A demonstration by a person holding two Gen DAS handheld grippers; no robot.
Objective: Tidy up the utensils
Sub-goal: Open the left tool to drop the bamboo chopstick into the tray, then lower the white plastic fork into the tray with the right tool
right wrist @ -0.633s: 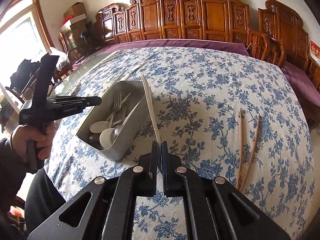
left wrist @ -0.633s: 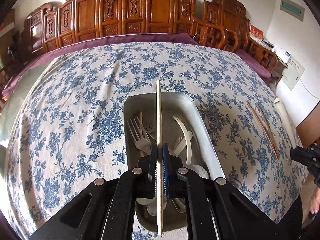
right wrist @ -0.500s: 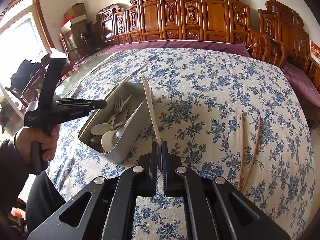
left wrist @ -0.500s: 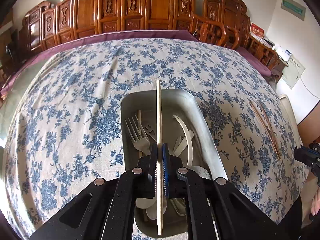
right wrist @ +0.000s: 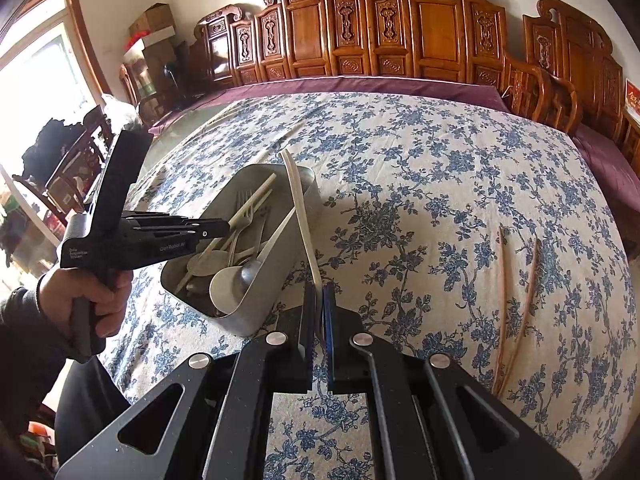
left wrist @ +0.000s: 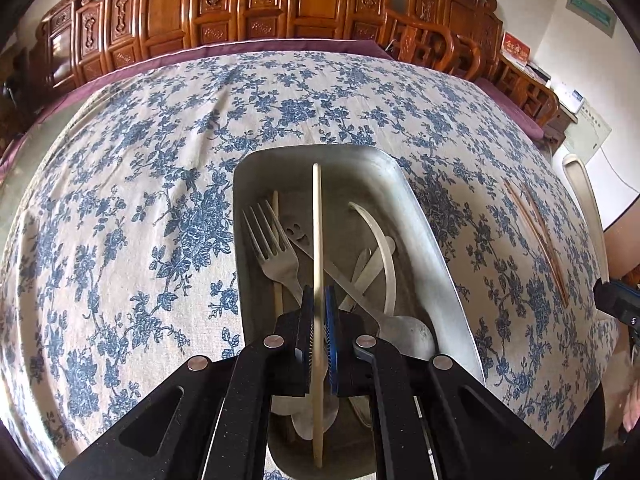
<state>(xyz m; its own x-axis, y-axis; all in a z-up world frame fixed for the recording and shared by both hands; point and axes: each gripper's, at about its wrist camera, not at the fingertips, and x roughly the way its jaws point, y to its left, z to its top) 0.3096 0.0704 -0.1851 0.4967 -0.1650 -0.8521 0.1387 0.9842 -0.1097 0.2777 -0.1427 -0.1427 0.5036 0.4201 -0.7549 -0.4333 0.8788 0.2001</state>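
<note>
Carved wooden chairs (left wrist: pixel 256 4) line the wall behind our floral-clothed table (left wrist: pixel 120 220). Through the left wrist, our left gripper (left wrist: pixel 319 322) has its fingers clamped on a pale chopstick (left wrist: pixel 317 232) above the metal tray (left wrist: pixel 432 248) of cutlery. Through the right wrist, our right gripper (right wrist: pixel 319 316) pinches a cream spoon (right wrist: pixel 302 216) beside the tray (right wrist: pixel 280 280); two brown chopsticks (right wrist: pixel 516 304) lie well apart on the cloth.

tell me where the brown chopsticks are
The brown chopsticks lie side by side on the tablecloth, right of the tray in both views, untouched.
</note>
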